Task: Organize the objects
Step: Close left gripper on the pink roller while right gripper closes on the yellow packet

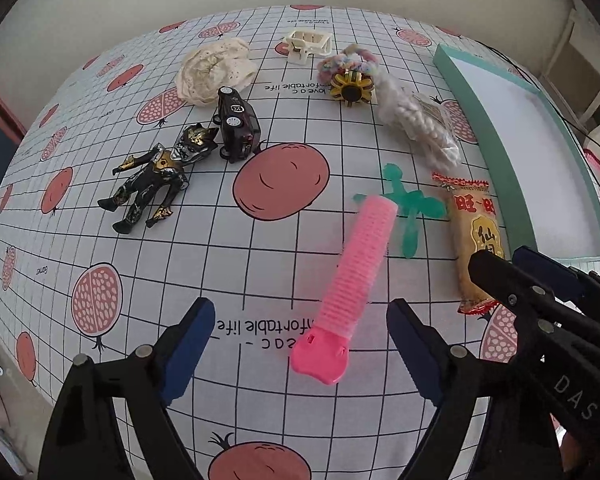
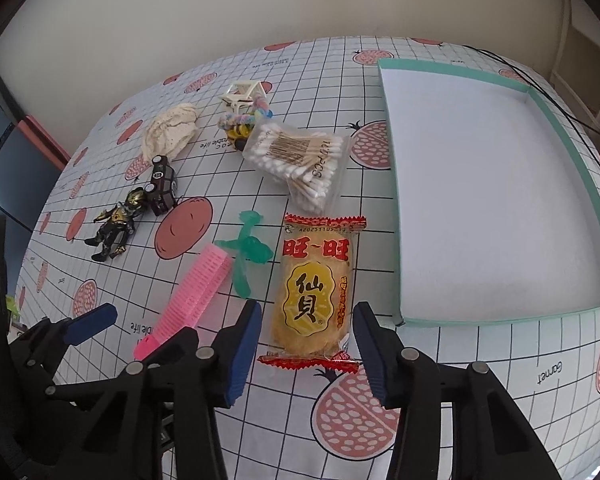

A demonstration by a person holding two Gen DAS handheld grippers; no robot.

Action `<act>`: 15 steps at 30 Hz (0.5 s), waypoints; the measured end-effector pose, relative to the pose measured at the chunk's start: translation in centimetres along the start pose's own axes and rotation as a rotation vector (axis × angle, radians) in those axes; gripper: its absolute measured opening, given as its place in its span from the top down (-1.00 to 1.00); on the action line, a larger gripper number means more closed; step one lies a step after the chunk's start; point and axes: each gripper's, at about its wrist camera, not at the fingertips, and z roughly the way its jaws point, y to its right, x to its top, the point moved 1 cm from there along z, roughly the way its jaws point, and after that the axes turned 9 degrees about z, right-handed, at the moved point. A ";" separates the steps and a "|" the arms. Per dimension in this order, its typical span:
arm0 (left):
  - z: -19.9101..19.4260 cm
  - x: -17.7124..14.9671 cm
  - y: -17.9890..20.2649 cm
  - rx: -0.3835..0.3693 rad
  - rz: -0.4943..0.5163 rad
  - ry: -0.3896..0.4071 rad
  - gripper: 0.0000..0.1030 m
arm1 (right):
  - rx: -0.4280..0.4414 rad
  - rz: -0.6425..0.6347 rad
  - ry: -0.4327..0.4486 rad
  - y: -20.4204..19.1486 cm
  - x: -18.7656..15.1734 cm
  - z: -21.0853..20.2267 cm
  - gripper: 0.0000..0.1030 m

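Note:
A pink ridged hair clip (image 1: 356, 268) lies on the tablecloth, and its flat end sits between the fingers of my left gripper (image 1: 304, 348). That gripper is open and neither pad touches the clip. A yellow rice-cracker packet (image 2: 312, 292) lies just left of the teal box (image 2: 392, 200). My right gripper (image 2: 308, 352) straddles the packet's near end. Its jaws stand close beside the wrapper and are open, with a thin gap showing on the left. The left wrist view shows the right gripper (image 1: 504, 258) over the packet (image 1: 476, 236).
Farther back lie a green translucent toy (image 1: 408, 204), a bag of cotton swabs (image 2: 300, 160), a black action figure (image 1: 152, 184), a dark toy car (image 1: 238, 124), a cream cloth (image 1: 216, 70), a white hair claw (image 1: 308, 44), a pastel scrunchie (image 1: 348, 62) and a yellow-black toy (image 1: 350, 88).

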 end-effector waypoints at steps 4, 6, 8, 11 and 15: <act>0.3 -0.1 0.0 -0.016 -0.003 -0.012 -0.44 | -0.009 -0.001 -0.008 -0.1 -0.1 0.4 0.07; 0.4 -0.1 0.0 -0.013 -0.004 -0.019 -0.41 | -0.011 -0.006 -0.014 -0.2 -0.1 0.6 0.09; 0.5 -0.1 0.1 -0.013 0.000 -0.022 -0.29 | -0.021 -0.011 -0.015 -0.3 -0.1 0.8 0.10; 0.7 -0.2 0.2 -0.033 -0.008 -0.031 -0.15 | -0.025 -0.017 -0.018 -0.3 -0.1 0.9 0.14; 0.9 -0.3 0.1 -0.040 -0.020 -0.046 -0.04 | -0.034 -0.023 -0.019 -0.4 -0.2 1.2 0.14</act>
